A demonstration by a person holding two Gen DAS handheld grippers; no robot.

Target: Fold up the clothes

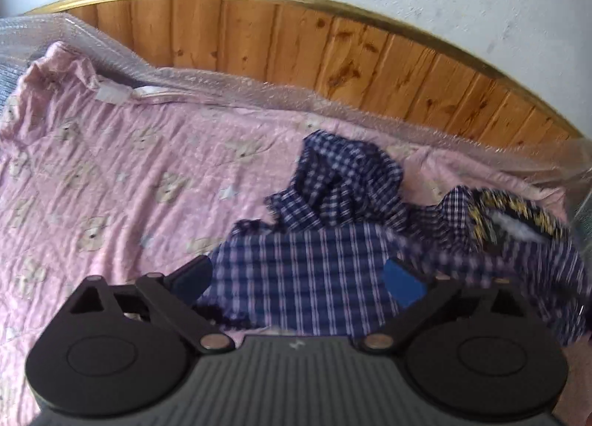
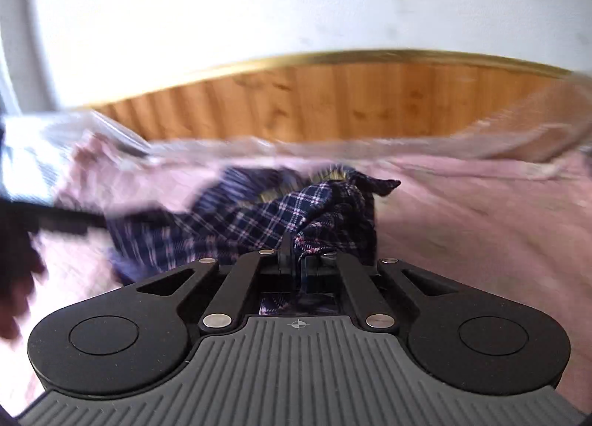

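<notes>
A navy and white plaid shirt (image 1: 325,252) lies crumpled on the pink bed cover (image 1: 111,182), its collar with a yellow-patterned lining (image 1: 518,219) at the right. My left gripper (image 1: 299,278) stands open just over the shirt's near part, cloth showing between the blue pads (image 1: 403,283). In the right wrist view the same plaid shirt (image 2: 259,219) bunches up in front, and my right gripper (image 2: 296,259) is shut on a fold of it. The view is blurred by motion.
A wooden headboard (image 1: 333,56) with a gold rim runs along the far side under a white wall. Clear bubble wrap (image 1: 229,89) lines the bed's far edge. A dark blurred hand or sleeve (image 2: 22,252) shows at the left of the right wrist view.
</notes>
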